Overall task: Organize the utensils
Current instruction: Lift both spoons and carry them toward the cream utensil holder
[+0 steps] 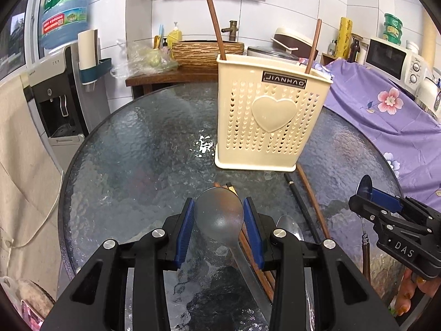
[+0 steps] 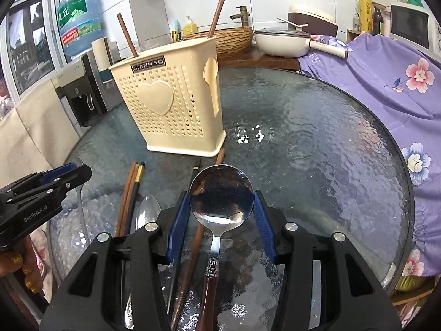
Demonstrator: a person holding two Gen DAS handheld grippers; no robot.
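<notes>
We saw a cream plastic utensil holder (image 1: 271,115) standing on the round table (image 1: 132,151) of dark, rippled glass, its walls pierced with rows of small heart-shaped holes and its front carrying a raised smooth heart under a dark label. Two brown wooden chopsticks (image 1: 216,29) leaned out of its open top, tilted apart toward opposite ends. Our left gripper (image 1: 219,215) had its blue ribbed pads set against either side of a translucent grey plastic spoon (image 1: 219,215), the matte oval bowl filling the narrow gap between the jaws and its flat handle running back beneath the gripper. Our right gripper (image 2: 221,201) likewise clasped a polished steel spoon (image 2: 221,193) by the rim of its round, mirror-bright bowl, the jaws drawn in to the bowl's width; its thin neck joined a dark reddish-brown handle (image 2: 210,289) through a small banded collar. On the glass in front of the holder lay more chopsticks (image 2: 129,193), brown and black, close together, and just beside them a smaller shiny metal spoon (image 2: 147,211).
</notes>
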